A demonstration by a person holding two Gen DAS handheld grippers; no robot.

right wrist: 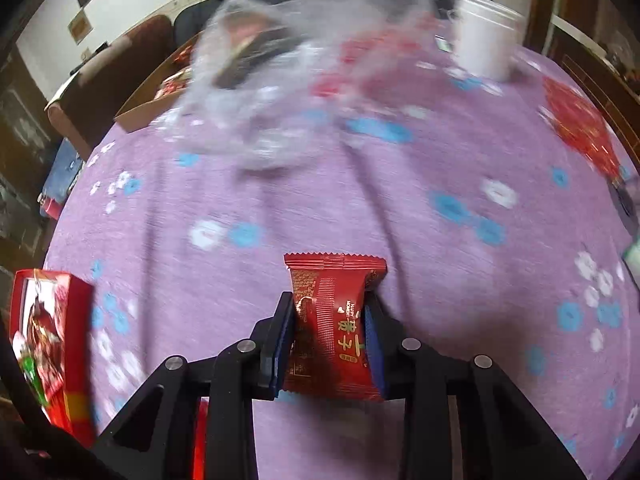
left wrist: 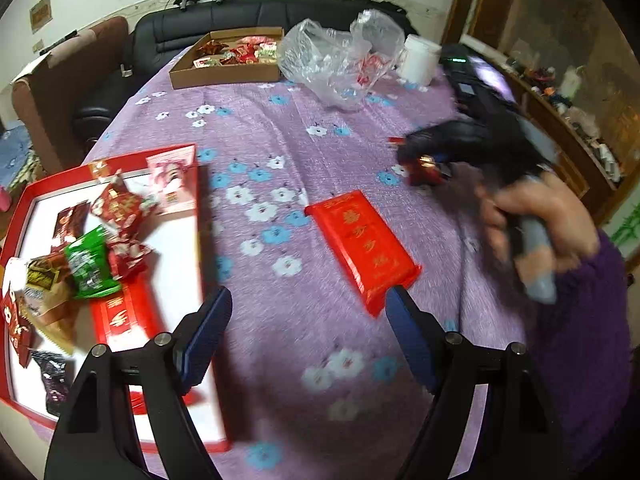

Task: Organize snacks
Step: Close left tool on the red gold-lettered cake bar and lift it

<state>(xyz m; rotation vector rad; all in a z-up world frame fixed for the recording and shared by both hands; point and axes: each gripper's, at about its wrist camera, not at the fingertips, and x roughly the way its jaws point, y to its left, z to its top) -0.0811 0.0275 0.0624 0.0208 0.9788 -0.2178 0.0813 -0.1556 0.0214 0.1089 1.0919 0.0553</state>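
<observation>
Now red snack packet (right wrist: 334,328) clamped between right hand-held gripper (right wrist: 330,320) pads.

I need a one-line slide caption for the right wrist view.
Right gripper shut on a red foil snack packet above the purple flowered tablecloth.

Snacks on the purple flowered cloth, part sorted

A dark red snack packet (right wrist: 334,324) with a crimped top edge stands upright, pinched at its sides. A flat red pack (left wrist: 362,246) with gold characters lies alone mid-table. Red, green and brown packets (left wrist: 86,256) are heaped in the red-rimmed tray (left wrist: 24,204) at the left; more sit in the far cardboard tray (left wrist: 224,74).
</observation>
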